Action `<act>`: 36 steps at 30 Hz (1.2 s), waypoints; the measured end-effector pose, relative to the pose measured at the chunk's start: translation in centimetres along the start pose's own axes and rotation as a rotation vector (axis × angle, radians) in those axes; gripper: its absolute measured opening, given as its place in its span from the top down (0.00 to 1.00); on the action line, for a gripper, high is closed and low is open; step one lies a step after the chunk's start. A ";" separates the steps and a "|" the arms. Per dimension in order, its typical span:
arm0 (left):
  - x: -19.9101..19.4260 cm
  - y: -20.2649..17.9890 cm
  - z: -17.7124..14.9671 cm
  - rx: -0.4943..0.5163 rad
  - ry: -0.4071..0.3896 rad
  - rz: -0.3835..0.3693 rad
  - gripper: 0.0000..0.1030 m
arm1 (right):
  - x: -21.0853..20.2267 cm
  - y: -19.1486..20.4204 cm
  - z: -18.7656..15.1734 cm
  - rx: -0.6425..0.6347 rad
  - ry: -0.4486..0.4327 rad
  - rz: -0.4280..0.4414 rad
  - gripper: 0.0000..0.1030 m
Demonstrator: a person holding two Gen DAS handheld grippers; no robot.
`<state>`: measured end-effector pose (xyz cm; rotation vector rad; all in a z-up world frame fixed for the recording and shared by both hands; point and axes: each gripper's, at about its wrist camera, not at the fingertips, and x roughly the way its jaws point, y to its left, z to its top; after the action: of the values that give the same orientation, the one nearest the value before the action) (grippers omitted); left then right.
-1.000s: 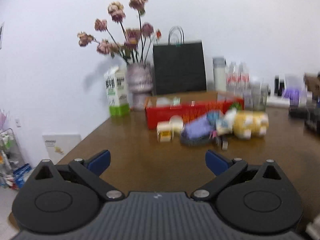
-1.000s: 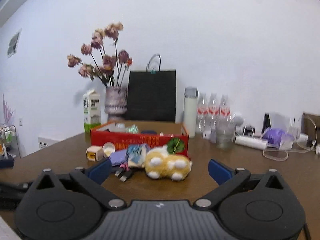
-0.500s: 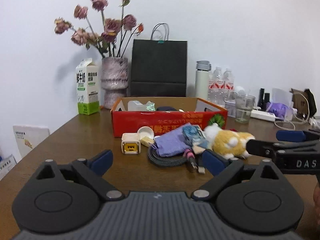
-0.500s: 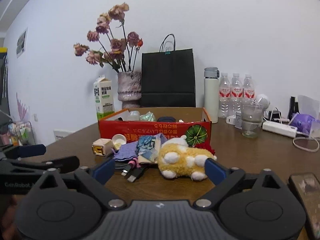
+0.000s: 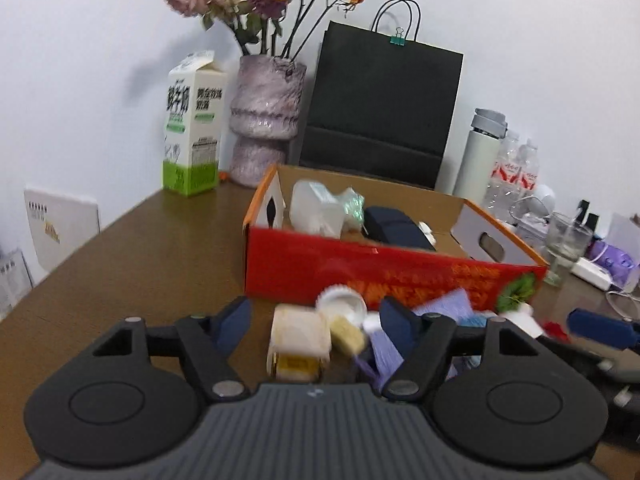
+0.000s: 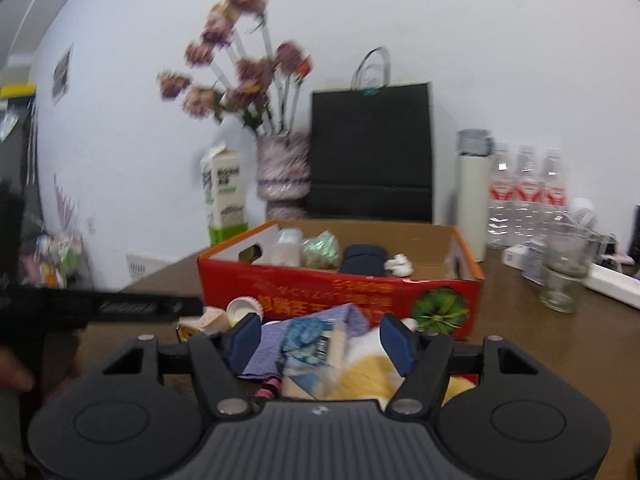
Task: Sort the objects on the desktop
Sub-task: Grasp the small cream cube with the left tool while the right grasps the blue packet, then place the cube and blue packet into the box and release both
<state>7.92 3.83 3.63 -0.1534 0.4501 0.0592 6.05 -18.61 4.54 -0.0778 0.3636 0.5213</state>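
left tongs [image 5: 316, 316]: closing, nothing pinched yet. The small cream charger block [image 5: 298, 340] sits between the jaws with gaps on both sides.
right tongs [image 6: 320, 334]: closing too, not gripping. The blue patterned packet [image 6: 310, 336] and purple cloth [image 6: 268, 344] lie between the jaws, yellow plush toy [image 6: 360, 380] just under the right finger.
pile: all loose items are bunched on the tabletop [image 5: 152, 256] right against the front wall of the red box [image 5: 360, 276]. The white cap [image 5: 342, 304] touches the charger block.
target: I read the red box as the drop spot, since it already holds a few things.
my plan, left: centre on the block and keep the pads clear of the cap and the cloth edge before I pinch.
my plan, right: too many things between the jaws. I'd pick one, probably the packet on top.
risk: frames are blurred, so I'd steady both hands first.
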 end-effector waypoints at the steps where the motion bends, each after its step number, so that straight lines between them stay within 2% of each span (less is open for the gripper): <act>1: 0.6 -0.1 0.2 0.011 0.005 0.013 0.29 | 0.9 0.4 0.1 -0.011 0.018 -0.002 0.46; 4: 1.9 -0.3 0.1 0.032 0.039 0.006 0.32 | 3.7 1.4 0.1 -0.023 0.078 -0.019 0.50; 7: 2.6 0.0 -0.2 0.025 0.077 0.000 0.42 | 6.1 2.2 -0.7 -0.077 0.150 -0.077 0.56; 9: 2.9 0.3 -0.4 0.011 0.103 0.002 0.62 | 6.5 2.2 -0.9 -0.069 0.157 -0.076 0.61; 11: 3.0 0.6 -0.6 -0.004 0.108 0.002 0.62 | 6.6 2.3 -0.9 -0.064 0.162 -0.068 0.79; 14: 2.2 1.0 -0.9 -0.030 0.102 -0.013 0.62 | 6.0 1.9 -0.8 -0.023 0.157 -0.060 0.88; 18: -0.3 0.9 -0.9 -0.054 0.063 -0.029 0.62 | 4.1 1.3 0.0 0.050 0.115 -0.039 0.91; 22: -4.3 0.3 0.0 -0.029 -0.030 -0.068 0.62 | 0.8 1.1 1.8 0.084 -0.003 -0.022 0.91; 25: -5.3 -0.3 2.1 -0.043 -0.067 -0.101 0.62 | -1.1 0.5 4.0 0.122 -0.084 0.003 0.91; 27: -4.9 -1.0 4.0 -0.047 -0.079 -0.127 0.62 | -1.6 -0.1 5.6 0.131 -0.128 0.010 0.91; 31: -2.5 -2.7 7.3 -0.014 -0.114 -0.100 0.62 | -0.9 -1.6 8.5 0.131 -0.189 -0.022 0.91; 36: 2.7 -4.2 10.5 -0.021 -0.101 -0.100 0.62 | 2.2 -4.9 11.3 0.148 -0.203 -0.077 0.91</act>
<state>15.17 1.39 12.33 -0.1926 0.3406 -0.0269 13.84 -20.00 14.17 0.1039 0.1986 0.4204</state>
